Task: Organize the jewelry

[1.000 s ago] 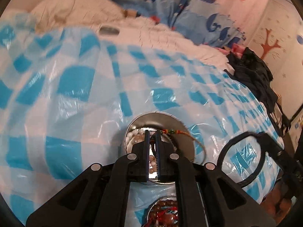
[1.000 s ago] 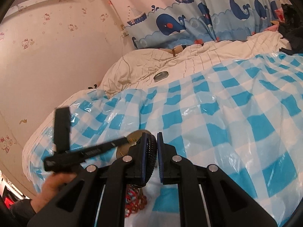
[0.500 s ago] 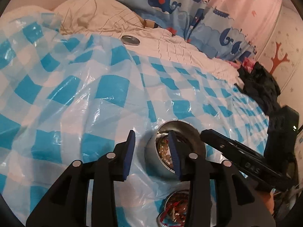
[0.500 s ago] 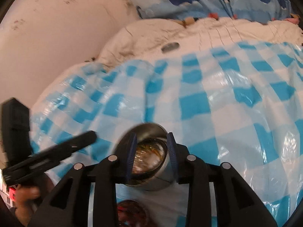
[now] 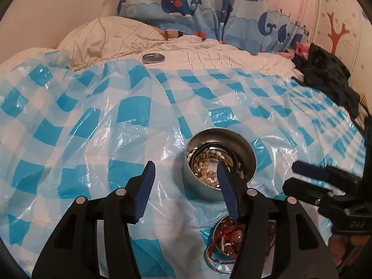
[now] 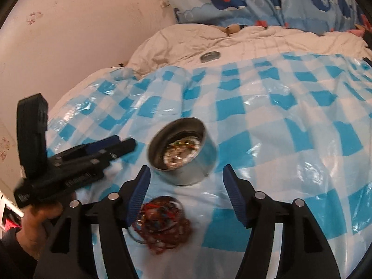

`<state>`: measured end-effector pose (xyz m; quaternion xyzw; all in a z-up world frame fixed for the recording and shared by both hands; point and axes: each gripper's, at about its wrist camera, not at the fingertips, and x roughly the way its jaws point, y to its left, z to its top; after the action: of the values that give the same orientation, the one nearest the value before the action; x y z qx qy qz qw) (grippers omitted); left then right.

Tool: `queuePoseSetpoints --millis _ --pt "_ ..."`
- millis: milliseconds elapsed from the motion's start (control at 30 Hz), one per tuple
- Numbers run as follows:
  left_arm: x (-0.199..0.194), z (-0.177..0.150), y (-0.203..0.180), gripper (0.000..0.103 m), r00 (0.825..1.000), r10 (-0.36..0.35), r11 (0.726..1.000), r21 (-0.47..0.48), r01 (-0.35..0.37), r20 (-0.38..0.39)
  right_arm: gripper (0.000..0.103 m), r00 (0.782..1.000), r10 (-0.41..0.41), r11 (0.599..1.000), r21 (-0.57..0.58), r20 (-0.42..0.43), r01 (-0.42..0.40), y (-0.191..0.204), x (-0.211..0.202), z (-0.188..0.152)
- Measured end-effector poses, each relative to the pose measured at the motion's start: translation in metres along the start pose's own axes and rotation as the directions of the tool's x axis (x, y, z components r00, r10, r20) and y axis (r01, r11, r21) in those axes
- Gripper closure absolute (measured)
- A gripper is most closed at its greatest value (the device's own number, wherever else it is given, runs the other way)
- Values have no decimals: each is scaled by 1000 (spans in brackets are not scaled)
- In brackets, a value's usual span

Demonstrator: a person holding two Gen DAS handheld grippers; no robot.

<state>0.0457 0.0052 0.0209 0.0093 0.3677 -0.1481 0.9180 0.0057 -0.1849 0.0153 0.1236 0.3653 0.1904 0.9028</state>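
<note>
A round metal tin (image 5: 220, 162) sat open on a blue-and-white checked plastic sheet (image 5: 93, 127) spread over a bed, holding a loose heap of jewelry (image 5: 209, 165): pale pearl-like beads, amber-toned beads and a short run of green and red ones, with a dark band curled along the tin's inner wall. Seen from the right wrist camera, the same tin (image 6: 182, 151) stood slightly tilted on the rumpled sheet, its contents blurred.

Just in front of it lay a smaller, shallow metal container (image 5: 223, 244), overflowing with red cord and brown beads (image 6: 162, 223) that spilled past its rim onto the plastic.

The left gripper (image 5: 184, 183) hovered above the sheet with its jaws spread wide and holding nothing, its right blue pad (image 5: 226, 190) overlapping the tin's near rim in that view. The right gripper (image 6: 186, 186) was likewise spread wide and empty, its jaws framing the near side of the tin from above the smaller container; it appeared at the right edge of the left view as well.

Farther back, a flat round metal lid (image 5: 153, 58) rested on the cream quilt (image 5: 209, 53), well apart from both containers, beneath a curtain printed with whales (image 5: 186, 7). Dark clothing (image 5: 325, 76) was piled at the bed's right side.
</note>
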Motion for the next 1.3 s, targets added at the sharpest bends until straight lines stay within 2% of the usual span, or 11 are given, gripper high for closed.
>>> queuePoseSetpoints --millis 67,200,267,467,667,1033,1300 --pt "-1 -2 -4 49 1000 19 999 31 -19 1 35 1000 -9 999 -36 6 10 7 -2 -1" --pt "-2 -4 -7 47 1000 30 998 56 -31 6 35 1000 -16 997 -79 1 16 16 -1 -3" --pt "-4 -4 -9 46 999 33 997 65 -34 11 30 1000 -18 996 -87 -12 17 18 1 -4" --pt "-4 -4 -11 41 999 40 996 74 -41 15 26 1000 -24 996 -92 -20 22 19 3 -5" --pt "-5 -4 -12 35 999 50 996 77 -51 21 24 999 -24 996 -91 -29 21 19 5 -8" --pt "-5 -4 -8 32 998 53 996 76 -54 16 18 999 -28 996 -91 -33 25 19 6 -6" --pt "-5 -6 -5 31 997 75 994 78 -76 10 17 998 -40 994 -99 -48 35 17 9 -8"
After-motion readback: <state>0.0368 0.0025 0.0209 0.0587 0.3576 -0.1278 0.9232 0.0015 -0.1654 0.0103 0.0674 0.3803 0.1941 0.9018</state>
